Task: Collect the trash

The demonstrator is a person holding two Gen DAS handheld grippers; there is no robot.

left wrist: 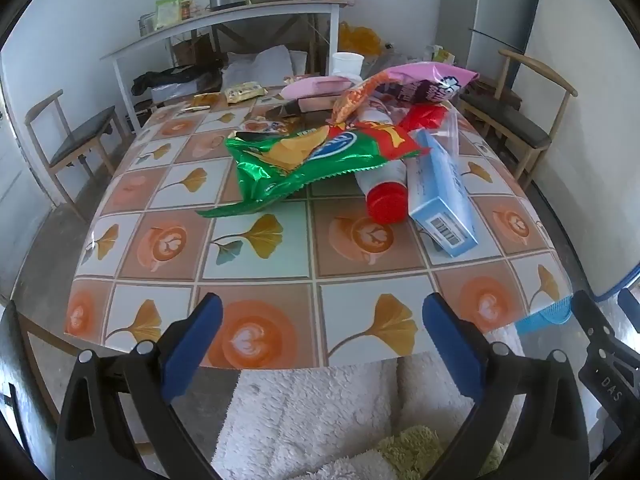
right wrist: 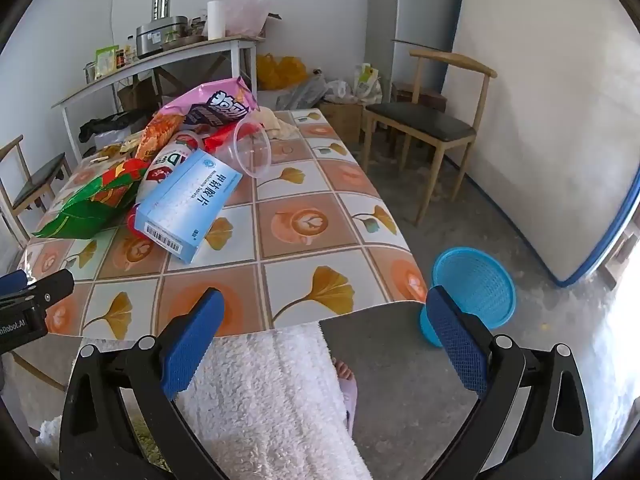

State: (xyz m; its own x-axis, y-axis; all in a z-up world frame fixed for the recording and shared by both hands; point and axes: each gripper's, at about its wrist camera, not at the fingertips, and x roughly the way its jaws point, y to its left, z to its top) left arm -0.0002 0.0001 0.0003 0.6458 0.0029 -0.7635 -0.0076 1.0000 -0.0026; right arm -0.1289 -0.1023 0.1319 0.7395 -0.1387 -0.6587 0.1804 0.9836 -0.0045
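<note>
- Trash sits piled mid-table, well ahead of both our grippers: green snack bag (left wrist: 288, 160) in front on the left, bottle with red cap (left wrist: 386, 200) lying on its side, blue carton (right wrist: 188, 204) leaning over it with its barcode end toward us
- behind those, pink snack bag (right wrist: 216, 108) and a clear plastic cup (right wrist: 254, 148) tipped on its side against the heap; white paper cup (left wrist: 347, 63) stands further back
- left gripper (left wrist: 322, 336) has its jaws spread wide with nothing between them, hovering over the near table edge, tilted down
- right gripper (right wrist: 326, 332) likewise released and empty, over the near right corner of the table (right wrist: 304, 248)
- we judge both are held back and open because nothing is picked yet, ready to reach in
- blue basket (right wrist: 476, 288) stands on the floor just off the near right corner, likely where the trash goes; right side is the shorter path
- carton rests on the bottle, bags overlap, so pulling a lower item could drag others; take the top ones first
- small wrappers (left wrist: 244, 92) at the far left of the table are a longer reach
- chairs (right wrist: 432, 120) at both sides, cluttered shelf table (left wrist: 224, 28) behind, none in our way
- white fluffy cloth (right wrist: 260, 384) on our lap below the grippers
</note>
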